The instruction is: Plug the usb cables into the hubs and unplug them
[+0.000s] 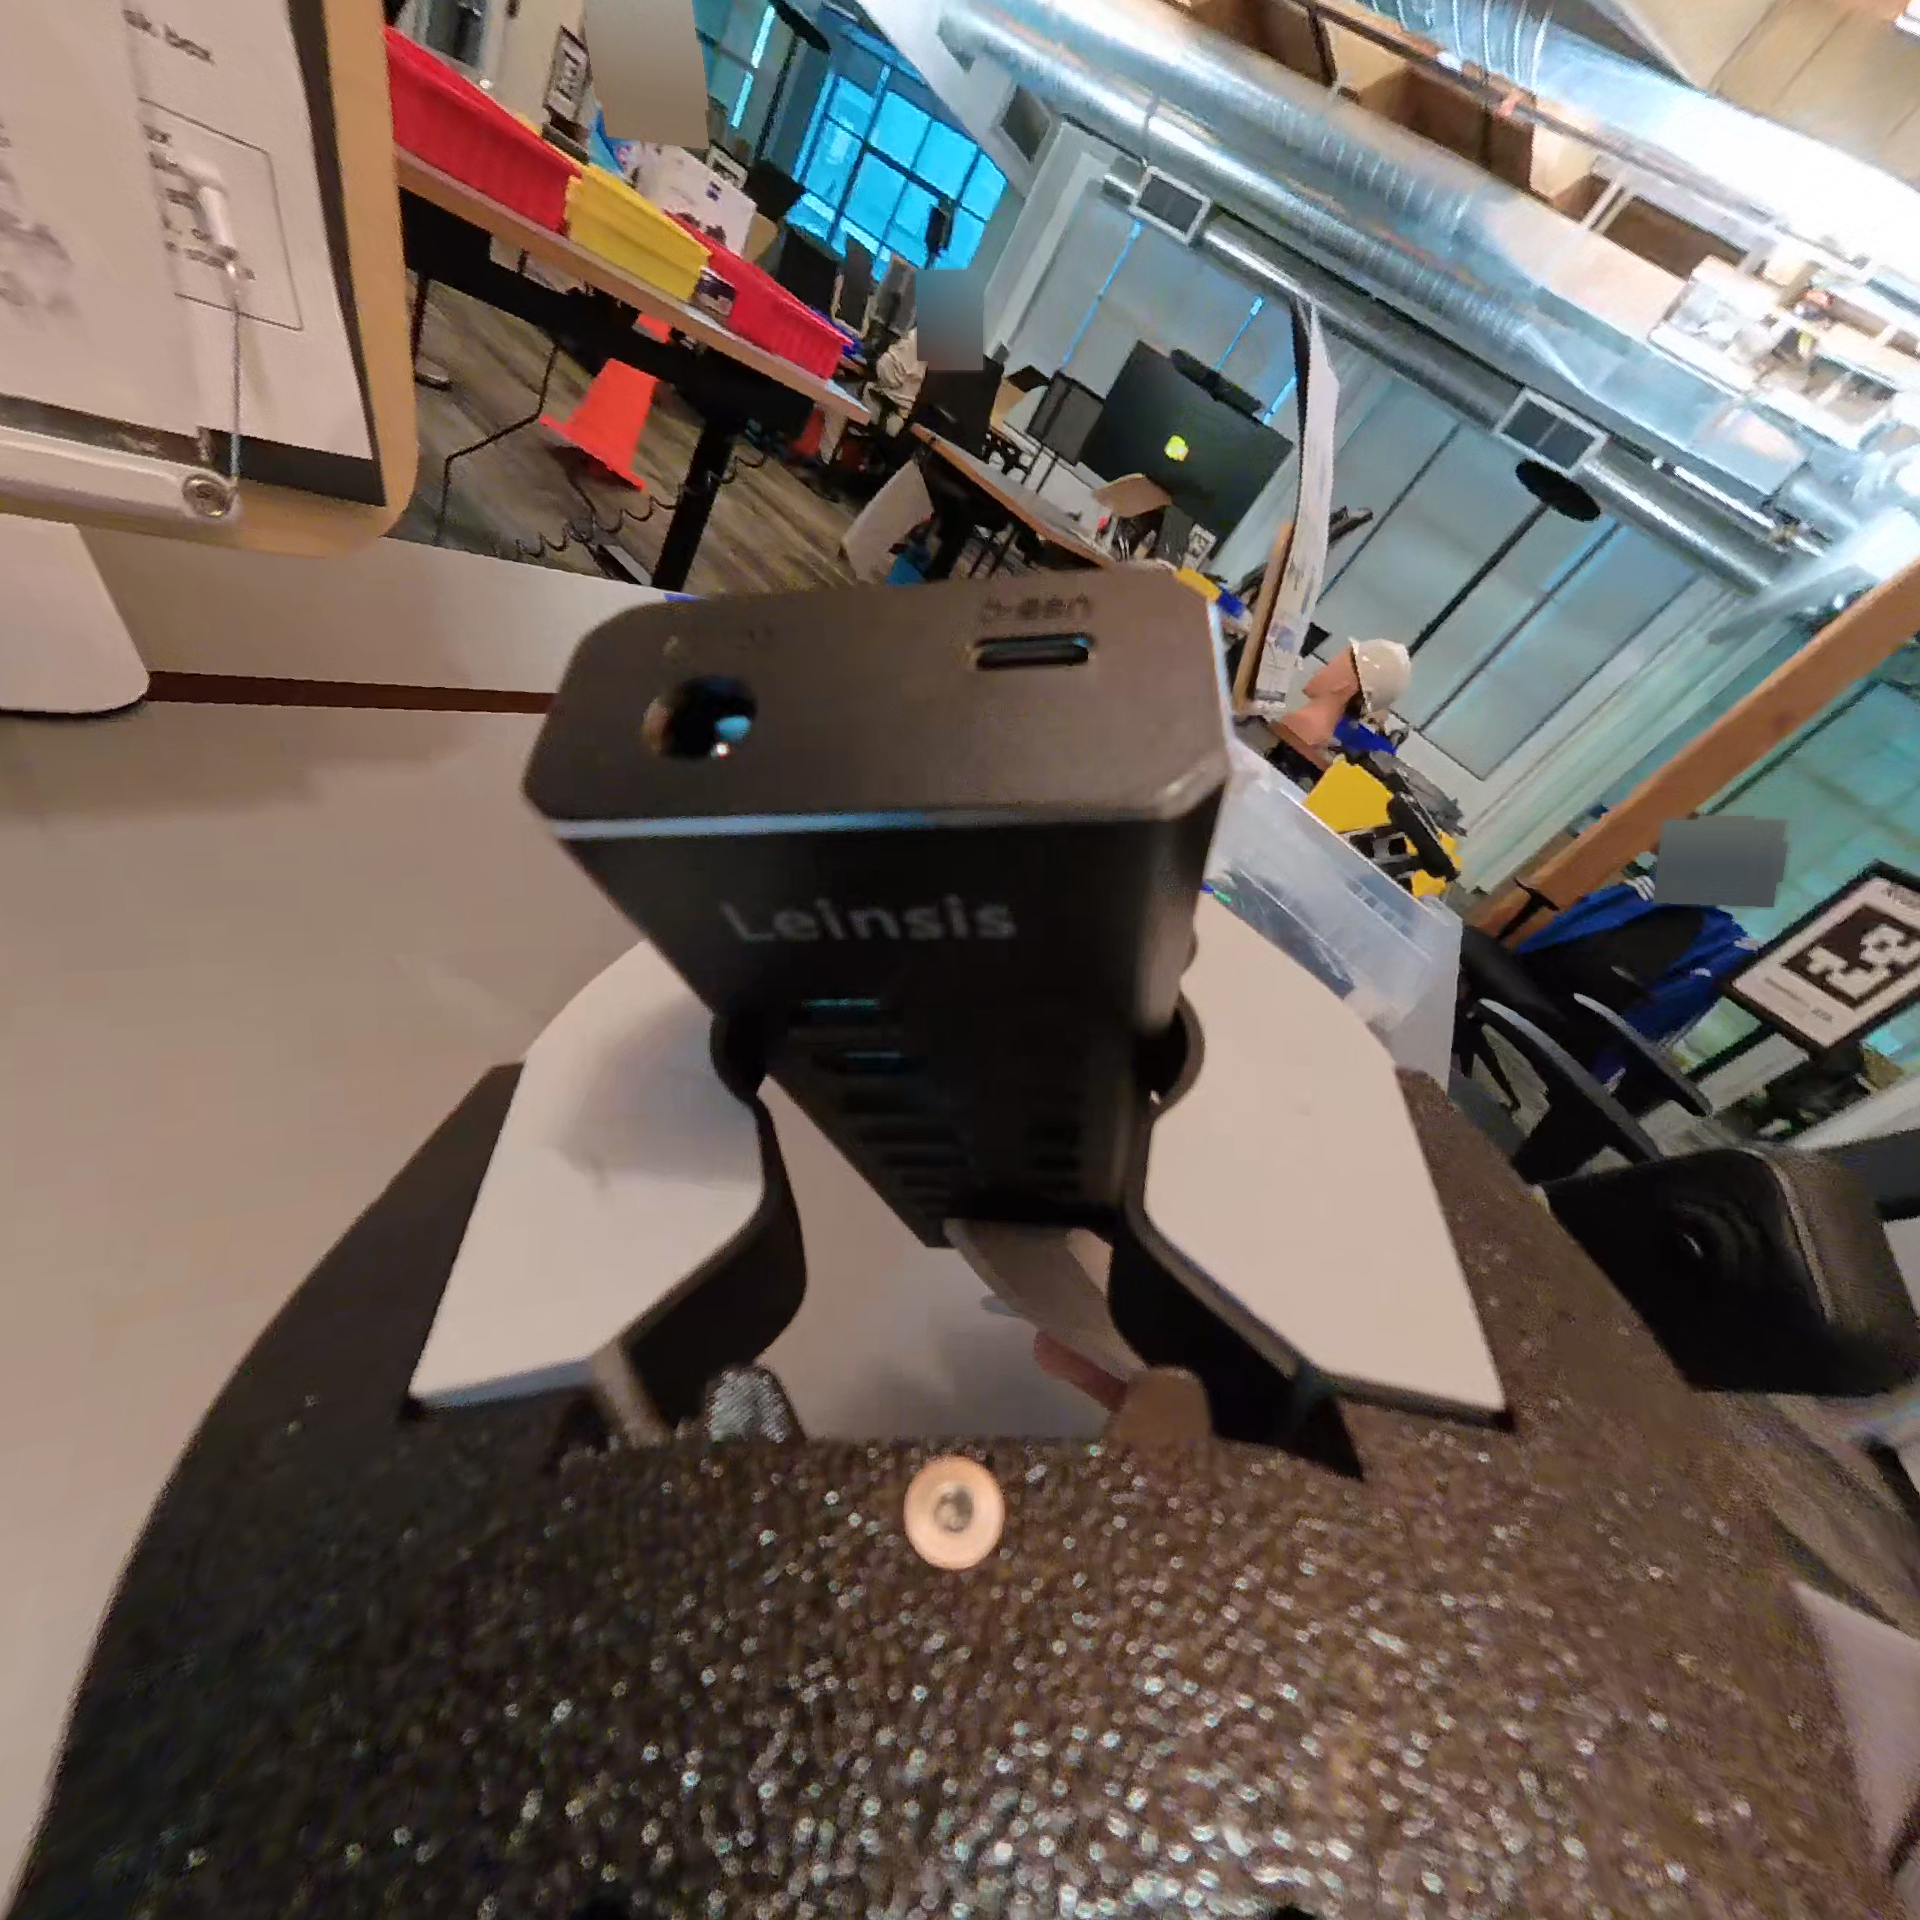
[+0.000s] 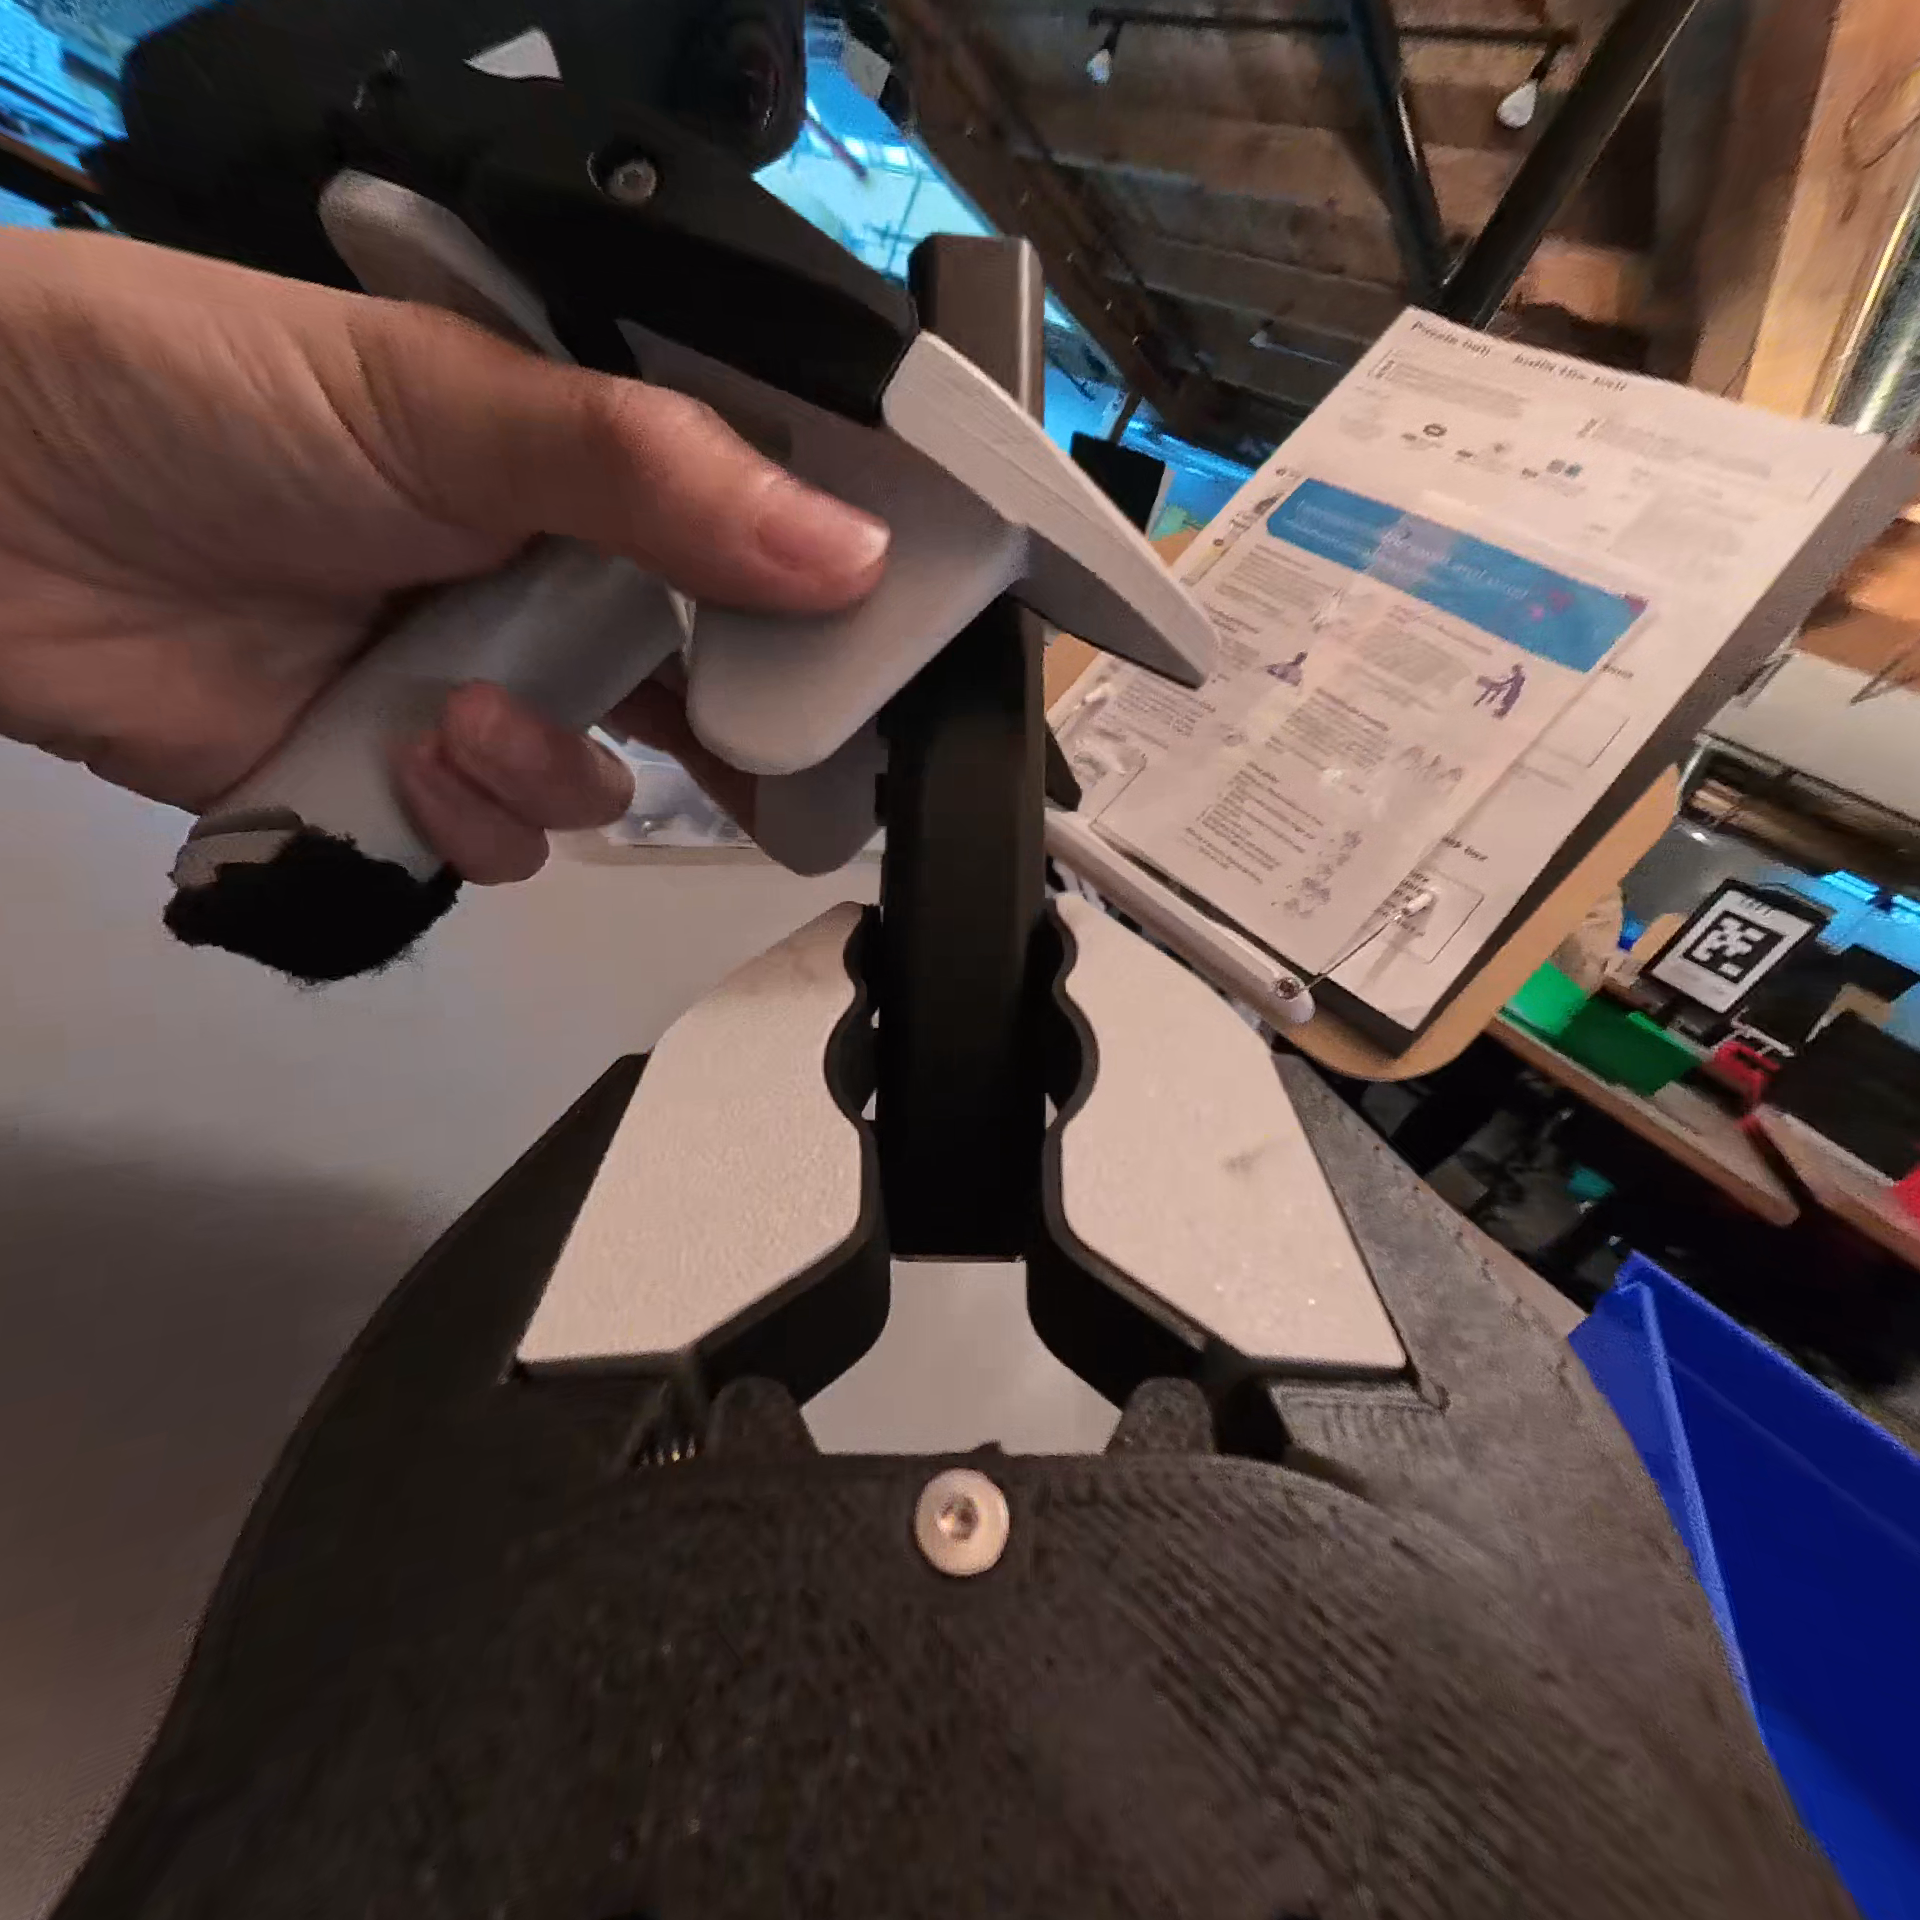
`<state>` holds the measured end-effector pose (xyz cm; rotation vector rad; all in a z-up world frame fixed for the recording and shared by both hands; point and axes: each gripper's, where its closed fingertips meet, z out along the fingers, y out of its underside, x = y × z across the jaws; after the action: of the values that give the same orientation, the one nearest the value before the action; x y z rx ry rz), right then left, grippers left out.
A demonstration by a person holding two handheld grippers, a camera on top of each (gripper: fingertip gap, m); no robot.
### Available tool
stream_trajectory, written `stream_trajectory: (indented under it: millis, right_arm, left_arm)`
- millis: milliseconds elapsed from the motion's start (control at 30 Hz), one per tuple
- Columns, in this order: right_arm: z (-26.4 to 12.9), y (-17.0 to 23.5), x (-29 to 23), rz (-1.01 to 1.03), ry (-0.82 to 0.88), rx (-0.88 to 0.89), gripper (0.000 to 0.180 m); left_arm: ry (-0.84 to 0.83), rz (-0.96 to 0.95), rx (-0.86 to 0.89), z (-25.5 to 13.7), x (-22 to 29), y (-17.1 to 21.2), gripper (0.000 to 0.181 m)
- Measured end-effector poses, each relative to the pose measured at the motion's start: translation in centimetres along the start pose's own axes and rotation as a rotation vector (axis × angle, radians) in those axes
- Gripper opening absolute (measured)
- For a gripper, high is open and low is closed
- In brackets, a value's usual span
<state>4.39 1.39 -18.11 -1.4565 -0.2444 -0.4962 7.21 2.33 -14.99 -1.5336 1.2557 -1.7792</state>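
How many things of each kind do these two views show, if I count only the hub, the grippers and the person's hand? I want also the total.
USB hub: 1
Grippers: 2, the left gripper and the right gripper, both shut on that one hub
Hand: 1, holding the left gripper
Total: 4

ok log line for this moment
left hand-held gripper: shut on hub | right hand-held gripper: shut on same hub | no cable seen
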Motion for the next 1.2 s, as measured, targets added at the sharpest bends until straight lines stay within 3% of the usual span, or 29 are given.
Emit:
stream_trajectory:
  millis: [133, 200, 300, 400, 433, 533, 700, 900, 1033, 1200]
  right_arm:
    - [0.1, 0.4, -1.3, 0.036, -0.086, -0.006, 0.033]
    - [-0.2, -0.1, -1.5, 0.146, -0.153, 0.016, 0.047]
    - [-0.7, -1.0, -2.1, 0.343, -0.313, 0.042, 0.072]
    - [-1.2, -0.9, -3.1, 0.469, -0.459, 0.023, 0.091]
    - [-1.4, -0.7, -3.7, 0.473, -0.509, 0.010, 0.089]
    - [-2.1, -0.5, -5.1, 0.382, -0.583, 0.010, 0.062]
    - [-1.4, 1.4, -5.6, 0.328, -0.539, -0.090, 0.060]
    - [-1.7, 1.7, -5.2, 0.317, -0.549, -0.077, 0.060]
    - [-1.7, 1.8, -5.7, 0.327, -0.592, -0.088, 0.060]
    - [-1.4, 2.5, -5.9, 0.318, -0.583, -0.127, 0.060]
  left_arm:
    - [0.003, 0.226, -0.083, -0.2, 0.6, 0.2, 0.073]
    - [0.022, 0.401, -0.146, -0.2, 1.1, 0.4, 0.073]
    - [0.190, 0.607, -0.250, -0.5, 3.0, 1.5, 0.072]
    - [0.439, 0.637, -0.314, -1.4, 5.6, 2.9, 0.072]
    - [0.498, 0.646, -0.317, -1.6, 6.2, 3.2, 0.072]
    - [0.602, 0.702, -0.352, -2.2, 6.8, 4.7, 0.072]
    - [0.532, 0.778, -0.401, -1.5, 6.0, 6.2, 0.072]
    - [0.438, 0.803, -0.338, -2.7, 5.5, 3.0, 0.083]
    - [0.471, 0.828, -0.417, -3.5, 5.3, 3.3, 0.073]
    - [0.433, 0.866, -0.431, -3.0, 5.4, 3.4, 0.081]
